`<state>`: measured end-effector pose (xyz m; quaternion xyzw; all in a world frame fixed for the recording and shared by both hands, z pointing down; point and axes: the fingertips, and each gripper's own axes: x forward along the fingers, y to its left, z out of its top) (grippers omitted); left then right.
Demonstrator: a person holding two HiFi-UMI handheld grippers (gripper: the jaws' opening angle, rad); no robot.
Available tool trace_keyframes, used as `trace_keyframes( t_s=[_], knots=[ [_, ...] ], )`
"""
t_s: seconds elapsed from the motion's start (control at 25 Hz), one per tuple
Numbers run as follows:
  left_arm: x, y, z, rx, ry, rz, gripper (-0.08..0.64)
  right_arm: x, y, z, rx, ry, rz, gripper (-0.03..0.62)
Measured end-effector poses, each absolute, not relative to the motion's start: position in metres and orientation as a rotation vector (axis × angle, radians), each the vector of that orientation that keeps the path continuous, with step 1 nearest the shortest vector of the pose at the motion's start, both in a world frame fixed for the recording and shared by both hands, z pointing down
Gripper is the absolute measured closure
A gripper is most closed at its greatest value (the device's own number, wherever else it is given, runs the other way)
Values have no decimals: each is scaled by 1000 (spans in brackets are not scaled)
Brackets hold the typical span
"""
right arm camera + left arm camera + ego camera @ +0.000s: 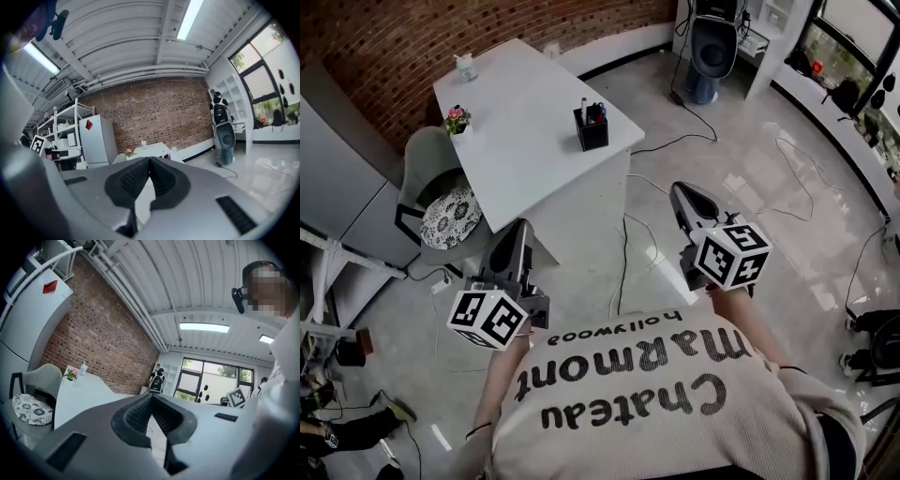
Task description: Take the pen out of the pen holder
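The black pen holder (592, 130) stands near the right edge of the white table (525, 141), with a white pen (583, 107) and darker pens sticking out of it. Both grippers hover over the floor, well short of the table and pointing toward it. My left gripper (521, 231) is shut and empty, near the table's front corner. My right gripper (680, 190) is also shut with nothing in it, right of the table. In the right gripper view the pen holder (167, 155) is small and far beyond the closed tips (150, 160). The left gripper view shows its jaws (151, 396) closed.
A grey chair with a patterned cushion (446, 212) is tucked at the table's left side. A flower pot (457, 120) and a small bottle (466, 66) sit on the table. Cables (624, 251) trail across the glossy floor. A brick wall (412, 47) runs behind.
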<state>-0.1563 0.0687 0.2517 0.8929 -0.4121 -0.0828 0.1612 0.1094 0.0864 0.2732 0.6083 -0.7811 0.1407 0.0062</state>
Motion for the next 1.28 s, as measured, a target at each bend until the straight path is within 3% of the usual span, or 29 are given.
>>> trace_keyframes(
  t_s=[0.36,0.8,1.28],
  knots=[
    [-109,34,284,2474,-1215,-208,560,148,36,310,1778,-2497,568,589],
    [-100,6,323,2371,-1245,-121,560,150,2,371,1686,-2469,758,589],
    [-82,-107,339,2372,-1154,-95,560,148,-93,393,1691,-2421,849,589]
  ],
)
